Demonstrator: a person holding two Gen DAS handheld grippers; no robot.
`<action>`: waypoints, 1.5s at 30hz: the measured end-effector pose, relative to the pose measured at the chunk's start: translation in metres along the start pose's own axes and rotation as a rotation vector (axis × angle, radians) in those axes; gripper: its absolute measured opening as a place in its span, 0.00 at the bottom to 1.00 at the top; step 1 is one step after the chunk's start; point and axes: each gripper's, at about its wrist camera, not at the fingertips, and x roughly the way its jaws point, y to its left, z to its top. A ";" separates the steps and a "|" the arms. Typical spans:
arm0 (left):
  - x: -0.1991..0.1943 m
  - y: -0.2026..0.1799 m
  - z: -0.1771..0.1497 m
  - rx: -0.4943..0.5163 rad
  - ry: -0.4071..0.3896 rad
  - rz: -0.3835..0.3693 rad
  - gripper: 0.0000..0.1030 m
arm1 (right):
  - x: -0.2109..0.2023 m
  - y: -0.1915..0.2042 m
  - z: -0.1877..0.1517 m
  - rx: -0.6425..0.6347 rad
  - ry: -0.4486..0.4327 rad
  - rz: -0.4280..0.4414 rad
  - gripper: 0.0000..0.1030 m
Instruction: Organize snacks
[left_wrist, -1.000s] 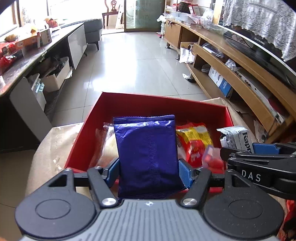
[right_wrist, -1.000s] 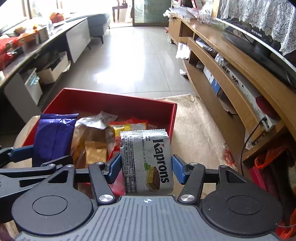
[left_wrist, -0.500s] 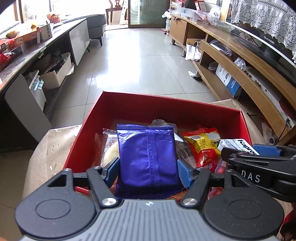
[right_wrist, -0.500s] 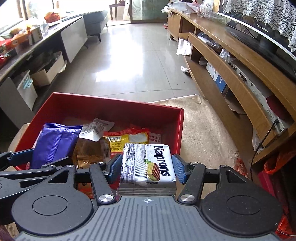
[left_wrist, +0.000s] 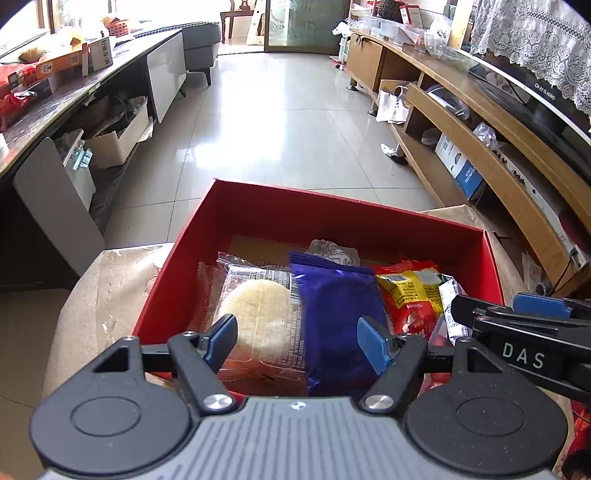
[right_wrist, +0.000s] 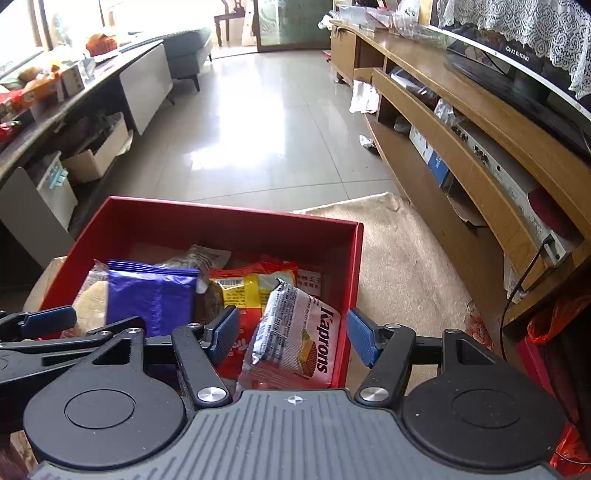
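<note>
Both claws sit over the near edge of the red box (left_wrist: 347, 218), side by side, both pointing down into it.

Left claw (left_wrist: 297, 341): jaws have just been opening and now stand apart, gripping nothing. The purple packet (left_wrist: 340, 314) lies in the box between the blue pads but toward the right one; in the left wrist view it seems to touch or sit just beside the right pad (left_wrist: 371, 345), and a clear gap shows at the left pad. It leans on the clear-wrapped round cake (left_wrist: 258, 314), which lies under the left half of the gap.

Right claw (right_wrist: 288, 334): jaws have also just been opening, now wide, holding nothing. The white wafer pack (right_wrist: 299, 338) marked "Kaprons" lies tilted in the box's near right corner, between the pads, clear of both. Its right edge is against or just beside the box's right wall; can't tell which.

Also in the box: red-and-yellow packet (left_wrist: 410, 295) between the purple packet and the wafer pack, and a grey crumpled wrapper (left_wrist: 332, 251) behind the purple packet.

The box sits on a beige cloth (right_wrist: 402, 266). Tiled floor (left_wrist: 280, 122) beyond, wooden shelf unit (right_wrist: 461, 129) on the right.
</note>
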 end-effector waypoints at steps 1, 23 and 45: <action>-0.001 0.000 0.000 0.000 -0.002 -0.001 0.65 | -0.002 0.000 0.000 0.002 -0.005 0.001 0.70; -0.041 0.006 -0.044 -0.004 0.002 -0.011 0.68 | -0.051 0.005 -0.042 -0.028 -0.030 -0.099 0.79; -0.085 0.014 -0.113 0.008 0.014 -0.021 0.69 | -0.089 0.013 -0.103 -0.036 -0.020 -0.090 0.82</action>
